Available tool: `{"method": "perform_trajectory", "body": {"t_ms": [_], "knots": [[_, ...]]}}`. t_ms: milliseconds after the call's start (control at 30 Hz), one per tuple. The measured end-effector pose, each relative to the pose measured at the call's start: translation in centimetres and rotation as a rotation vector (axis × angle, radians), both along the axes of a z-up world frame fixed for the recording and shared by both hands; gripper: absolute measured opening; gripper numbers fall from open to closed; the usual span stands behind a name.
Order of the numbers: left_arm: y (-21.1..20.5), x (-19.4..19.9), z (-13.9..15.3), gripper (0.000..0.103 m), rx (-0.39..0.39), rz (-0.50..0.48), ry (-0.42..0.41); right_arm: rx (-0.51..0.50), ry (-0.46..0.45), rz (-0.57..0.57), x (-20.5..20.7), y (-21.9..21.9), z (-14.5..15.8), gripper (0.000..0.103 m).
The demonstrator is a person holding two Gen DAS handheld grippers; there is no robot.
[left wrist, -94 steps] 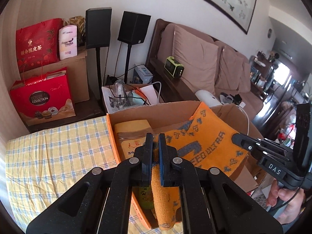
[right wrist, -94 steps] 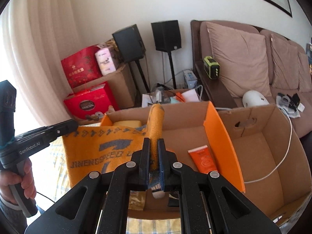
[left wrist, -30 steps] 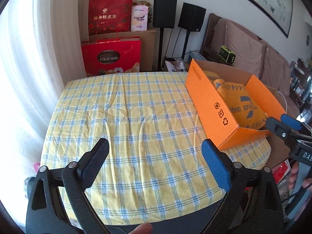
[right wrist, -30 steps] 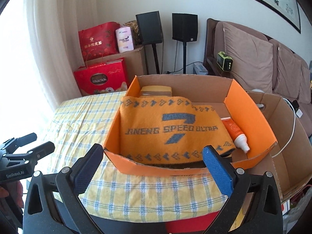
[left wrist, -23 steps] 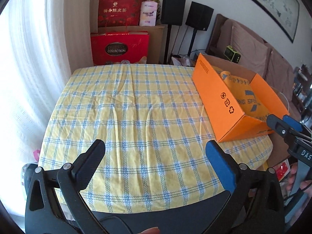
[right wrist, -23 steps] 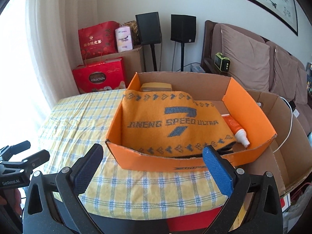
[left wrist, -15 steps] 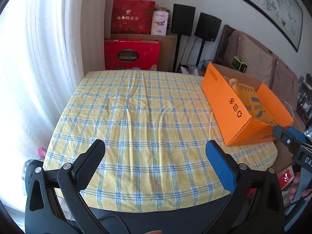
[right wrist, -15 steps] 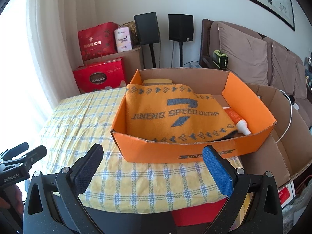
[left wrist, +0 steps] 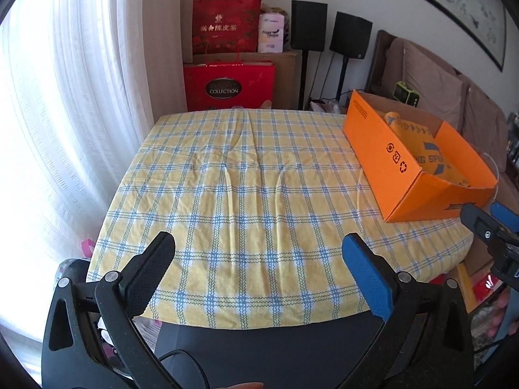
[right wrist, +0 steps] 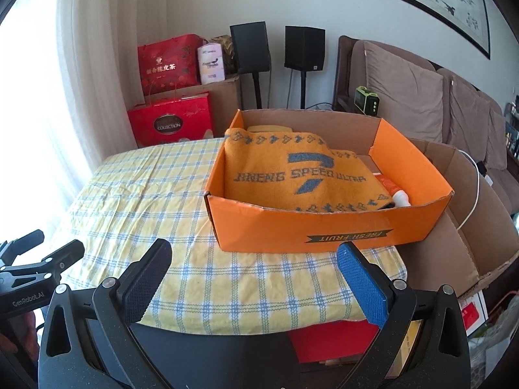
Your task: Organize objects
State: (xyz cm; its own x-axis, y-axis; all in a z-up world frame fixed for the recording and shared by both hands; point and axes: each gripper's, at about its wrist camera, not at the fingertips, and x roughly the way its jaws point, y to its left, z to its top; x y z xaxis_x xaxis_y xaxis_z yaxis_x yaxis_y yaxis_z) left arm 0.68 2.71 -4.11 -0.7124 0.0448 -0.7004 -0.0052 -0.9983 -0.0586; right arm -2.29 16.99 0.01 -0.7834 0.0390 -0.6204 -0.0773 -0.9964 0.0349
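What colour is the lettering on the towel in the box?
Grey-blue on orange towel; clearest in the right wrist view.

The left wrist camera looks from the near edge across the table with the yellow checked cloth (left wrist: 246, 188), and the orange cardboard box (left wrist: 386, 152) sits far right. The right wrist camera faces that box (right wrist: 301, 227) close up. Both views share the table, box and red gift bags (left wrist: 227, 26).
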Motion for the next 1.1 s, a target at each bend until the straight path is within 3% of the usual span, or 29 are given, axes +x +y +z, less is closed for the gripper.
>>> {"method": "perform_trajectory", "body": {"t_ms": [1100], "knots": [[-0.53,0.26,0.53,0.103,0.001,0.027,-0.004,0.0,0.004,-0.011,0.17,-0.18,0.08,0.103]]}}
